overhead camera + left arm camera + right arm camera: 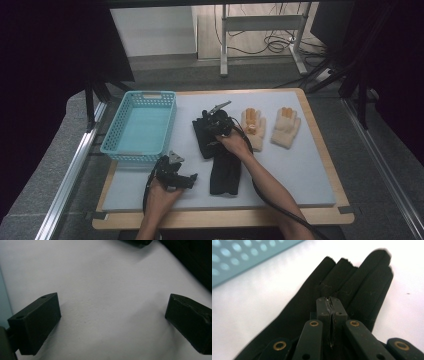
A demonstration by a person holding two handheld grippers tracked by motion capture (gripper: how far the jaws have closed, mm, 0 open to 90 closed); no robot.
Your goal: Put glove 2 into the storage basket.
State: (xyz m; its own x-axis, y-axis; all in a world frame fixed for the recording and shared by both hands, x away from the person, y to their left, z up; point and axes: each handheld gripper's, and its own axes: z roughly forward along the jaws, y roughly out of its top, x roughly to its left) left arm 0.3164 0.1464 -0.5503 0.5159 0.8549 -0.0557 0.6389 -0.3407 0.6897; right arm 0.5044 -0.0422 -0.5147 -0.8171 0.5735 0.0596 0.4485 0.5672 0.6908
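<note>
Two black gloves lie mid-table, an upper black glove [204, 139] and a lower black glove [225, 175]. My right gripper [214, 129] points down onto the upper one. In the right gripper view its jaws [331, 301] are pressed together on that black glove [364, 287] near the base of the fingers, where the cloth puckers at the tips. My left gripper [193, 180] rests near the front edge, left of the lower glove. Its jaws [112, 322] are open wide over bare white mat, with nothing between them.
A light blue basket [127, 152] stands at the back left, and its holed wall [249, 257] is close to the held glove. Two cream gloves with orange fingertips [254, 129] [286, 129] lie right of the black ones. White mat [300, 170] stretches to the right.
</note>
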